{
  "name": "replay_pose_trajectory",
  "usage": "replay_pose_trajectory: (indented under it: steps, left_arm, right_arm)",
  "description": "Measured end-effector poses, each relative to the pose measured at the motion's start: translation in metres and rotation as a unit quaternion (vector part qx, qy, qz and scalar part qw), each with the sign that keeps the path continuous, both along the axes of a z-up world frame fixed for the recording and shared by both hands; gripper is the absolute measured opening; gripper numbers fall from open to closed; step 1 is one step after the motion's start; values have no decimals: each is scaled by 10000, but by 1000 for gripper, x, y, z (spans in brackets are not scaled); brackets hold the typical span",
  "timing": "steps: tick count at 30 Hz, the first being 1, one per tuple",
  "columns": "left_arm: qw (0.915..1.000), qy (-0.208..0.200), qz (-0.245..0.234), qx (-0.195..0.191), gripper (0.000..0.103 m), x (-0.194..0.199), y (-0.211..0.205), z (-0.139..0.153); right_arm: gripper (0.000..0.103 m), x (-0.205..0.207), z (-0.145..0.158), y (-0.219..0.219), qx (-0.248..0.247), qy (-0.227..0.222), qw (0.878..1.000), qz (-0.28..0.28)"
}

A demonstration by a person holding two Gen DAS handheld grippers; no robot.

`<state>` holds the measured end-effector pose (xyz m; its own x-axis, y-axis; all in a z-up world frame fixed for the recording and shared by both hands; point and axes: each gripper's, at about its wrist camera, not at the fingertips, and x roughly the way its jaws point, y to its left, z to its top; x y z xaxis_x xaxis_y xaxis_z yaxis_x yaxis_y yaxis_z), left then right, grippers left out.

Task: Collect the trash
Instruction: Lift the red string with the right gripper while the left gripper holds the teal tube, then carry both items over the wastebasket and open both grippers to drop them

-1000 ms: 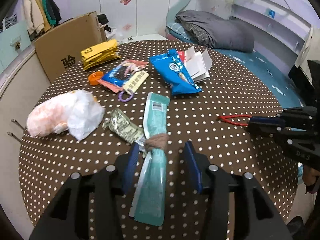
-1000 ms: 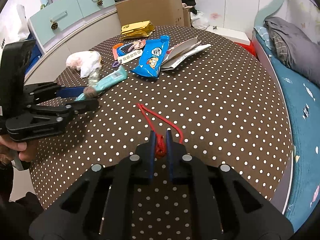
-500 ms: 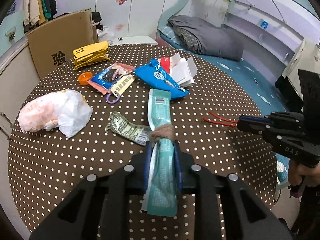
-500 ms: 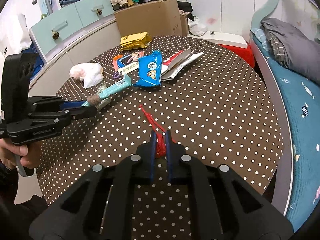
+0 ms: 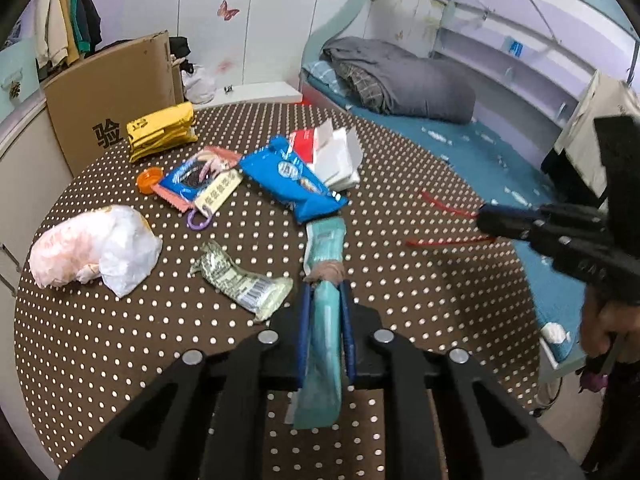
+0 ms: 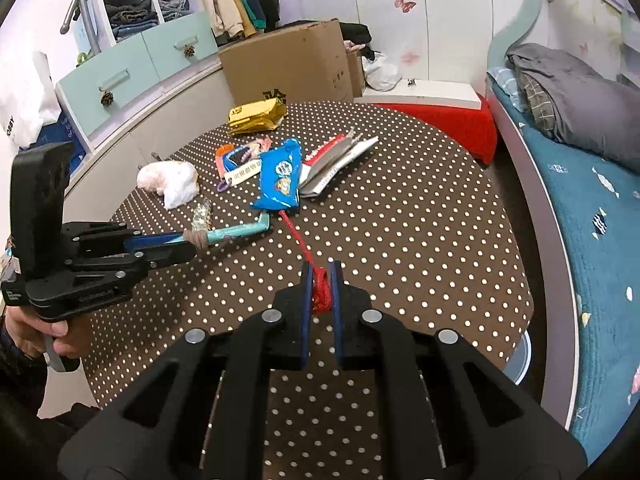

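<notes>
My left gripper [image 5: 325,286] is shut on a long teal wrapper [image 5: 324,240] that has a brown band around it. The wrapper's far end hangs just over the brown dotted table [image 5: 400,300]. In the right wrist view the same left gripper [image 6: 188,240] holds the teal wrapper [image 6: 240,230] out sideways. My right gripper [image 6: 321,268] is shut on a bunched red string [image 6: 322,292], whose tail trails away toward the blue snack bag [image 6: 280,176]. From the left wrist view, the right gripper [image 5: 486,220] is at the right with the red string [image 5: 444,208] dangling from it.
On the table lie a white plastic bag [image 5: 96,248], a crumpled green-white wrapper [image 5: 240,284], a blue snack bag [image 5: 292,184], a cookie wrapper [image 5: 188,176], an orange cap [image 5: 146,180], a yellow pack [image 5: 160,130] and folded cartons [image 5: 334,156]. A cardboard box [image 5: 112,96] stands behind, a bed [image 5: 400,80] to the right.
The left gripper's jaws closed on the teal wrapper and lifted its near end. The right gripper rose with the red string, pulling it off the table.
</notes>
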<state>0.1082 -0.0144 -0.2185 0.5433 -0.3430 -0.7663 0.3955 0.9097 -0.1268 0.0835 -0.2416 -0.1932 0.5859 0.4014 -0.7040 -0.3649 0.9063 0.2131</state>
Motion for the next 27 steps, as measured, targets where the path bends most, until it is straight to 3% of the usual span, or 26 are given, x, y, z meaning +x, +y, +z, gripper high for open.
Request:
replay_pose_trajectory:
  steps: [2, 3, 10, 13, 14, 21, 27]
  left_arm:
    - [9999, 33, -18, 161, 48, 2, -2, -8]
    - [9997, 1, -15, 235, 49, 3, -3, -11]
    - [9982, -15, -351, 481, 49, 9, -20, -18]
    - [9974, 34, -421, 580, 21, 14, -26, -24]
    - [9972, 56, -441, 593, 20, 15, -27, -24]
    - [9989, 84, -429, 138, 19, 13, -26, -12]
    - [9987, -169, -356, -335, 19, 13, -30, 21]
  right_arm:
    - [9, -1, -7, 1, -26, 103, 9999, 16]
    - [9, -2, -12, 2, -25, 165, 9999, 22]
    - [9, -4, -17, 0, 31, 237, 9997, -52]
    - [9, -4, -12, -4, 48, 177, 9998, -87]
    - [9, -4, -9, -6, 54, 141, 9998, -102]
    - [9, -2, 12, -20, 171, -95, 9996, -198]
    - [9, 1, 40, -45, 252, -399, 9982, -368]
